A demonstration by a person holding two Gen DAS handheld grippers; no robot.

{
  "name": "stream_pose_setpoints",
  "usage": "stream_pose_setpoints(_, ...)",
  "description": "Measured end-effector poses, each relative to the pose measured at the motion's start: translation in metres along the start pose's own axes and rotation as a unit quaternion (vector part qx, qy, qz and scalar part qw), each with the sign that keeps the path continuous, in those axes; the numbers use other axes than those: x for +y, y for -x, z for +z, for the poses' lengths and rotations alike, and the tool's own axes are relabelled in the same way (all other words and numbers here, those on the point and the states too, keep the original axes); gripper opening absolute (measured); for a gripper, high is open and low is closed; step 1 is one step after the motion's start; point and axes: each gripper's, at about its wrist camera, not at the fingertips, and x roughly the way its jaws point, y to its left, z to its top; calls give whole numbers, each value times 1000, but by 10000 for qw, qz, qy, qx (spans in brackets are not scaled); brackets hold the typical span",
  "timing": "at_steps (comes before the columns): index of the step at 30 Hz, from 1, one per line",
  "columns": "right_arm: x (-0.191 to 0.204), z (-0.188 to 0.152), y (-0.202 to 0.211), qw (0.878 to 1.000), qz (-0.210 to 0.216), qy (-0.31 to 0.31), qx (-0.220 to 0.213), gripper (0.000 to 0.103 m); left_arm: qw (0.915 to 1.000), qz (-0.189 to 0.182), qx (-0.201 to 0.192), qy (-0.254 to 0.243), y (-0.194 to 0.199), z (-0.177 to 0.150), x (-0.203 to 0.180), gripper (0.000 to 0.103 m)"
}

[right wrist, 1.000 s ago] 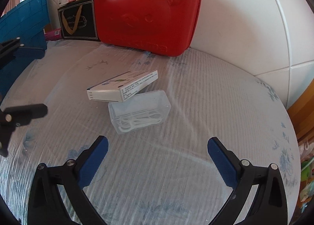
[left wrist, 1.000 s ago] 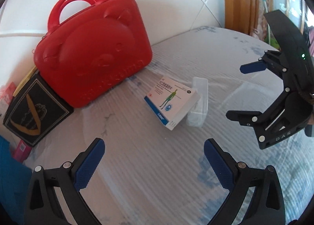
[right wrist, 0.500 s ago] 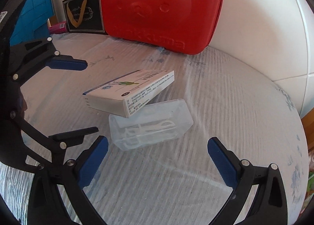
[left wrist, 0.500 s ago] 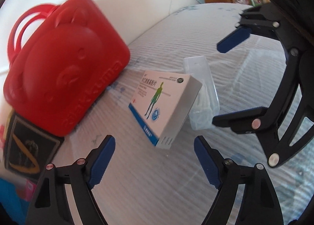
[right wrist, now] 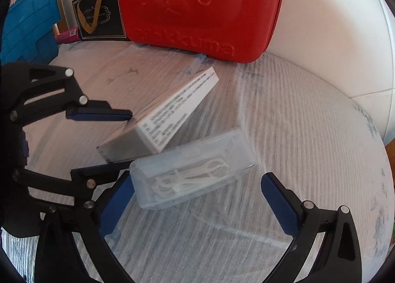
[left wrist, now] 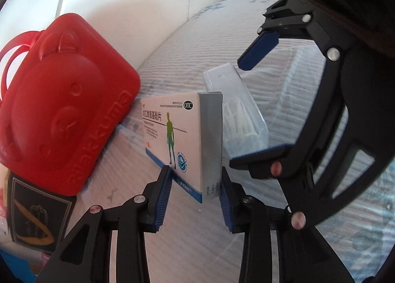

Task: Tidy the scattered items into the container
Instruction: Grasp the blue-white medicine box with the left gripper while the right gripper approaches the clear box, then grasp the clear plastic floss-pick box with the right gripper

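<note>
The left tool [left wrist: 195, 191] is closing on one white cardboard medicine box [left wrist: 177, 132], its pads at the box's sides. The right tool [right wrist: 195, 199] gapes wide around one clear plastic box [right wrist: 195, 171] of white floss picks. Both boxes lie on a round bench [right wrist: 296, 134] under ribbed, flower-printed plastic. Beyond stands one glossy red bear-faced case [right wrist: 202, 3] against white tiles.

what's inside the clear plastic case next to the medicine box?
Through the clear plastic case a few white floss picks show, lying loose. The medicine box leans over its far edge, so that part is hidden.
</note>
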Motion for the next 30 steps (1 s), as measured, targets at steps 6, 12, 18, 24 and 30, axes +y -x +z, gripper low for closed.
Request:
stream_pose_setpoints(6,2,3,3,9999,-19,72,81,46,10000,53,32,33,6,-11,0,31)
stream_pose_setpoints(12,-2,1,9,9999,-66,10,77,39,9999,57,29,84,13,-19,3,26)
stream_pose_setpoints(18,-6,-1,18,9999,-67,-123,73,38,9998,26,44,209,20,-27,5,21)
stream_pose_setpoints(24,-6,-9,32,9992,-157,-358,106,37,9991,-106,52,403,35,-32,2,19)
stream_pose_setpoints(30,1,-25,49,9980,-291,-522,197,36,9983,-256,11,521,47,-39,-1,17)
